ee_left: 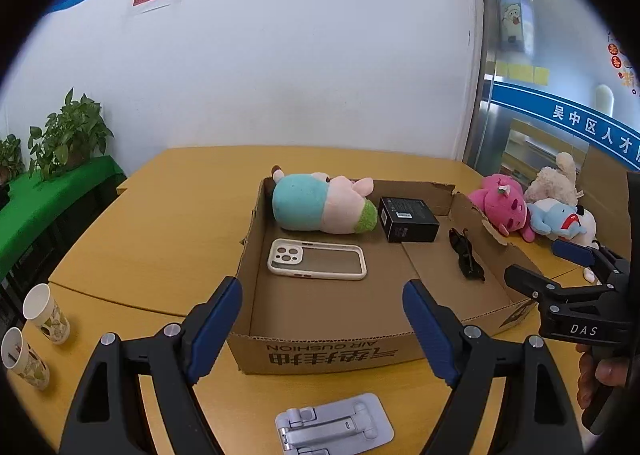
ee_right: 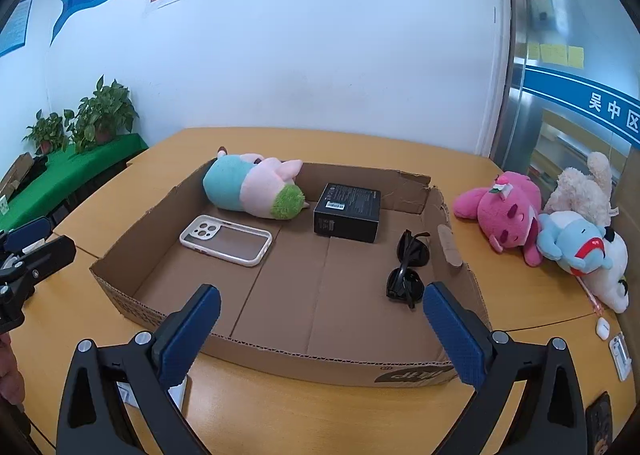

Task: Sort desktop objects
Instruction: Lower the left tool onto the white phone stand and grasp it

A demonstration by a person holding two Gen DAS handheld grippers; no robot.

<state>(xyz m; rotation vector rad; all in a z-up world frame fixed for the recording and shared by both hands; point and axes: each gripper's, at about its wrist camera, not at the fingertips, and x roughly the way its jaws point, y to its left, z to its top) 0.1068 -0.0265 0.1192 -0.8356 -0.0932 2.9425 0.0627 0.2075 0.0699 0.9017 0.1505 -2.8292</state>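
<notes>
A shallow cardboard box [ee_left: 320, 355] [ee_right: 304, 359] lies on the wooden table. In it are a teal-and-pink plush [ee_left: 320, 203] [ee_right: 252, 191], a white phone case [ee_left: 316, 259] [ee_right: 226, 239], a black box [ee_left: 408, 219] [ee_right: 348, 211] and black sunglasses [ee_left: 466, 255] [ee_right: 408, 267]. My left gripper [ee_left: 324, 319] is open and empty in front of the box. My right gripper [ee_right: 320, 327] is open and empty at the box's near edge; it also shows in the left wrist view [ee_left: 552, 259]. A grey folding stand [ee_left: 334, 427] lies on the table below the left gripper.
A pink plush [ee_right: 504, 211], a cream plush [ee_right: 584, 187] and a blue-and-white plush [ee_right: 580, 251] lie right of the box. Two paper cups [ee_left: 46, 313] stand at the left. A white earbud case [ee_right: 602, 328] and small items lie at the right edge. Potted plants [ee_right: 100, 115] stand on a green table.
</notes>
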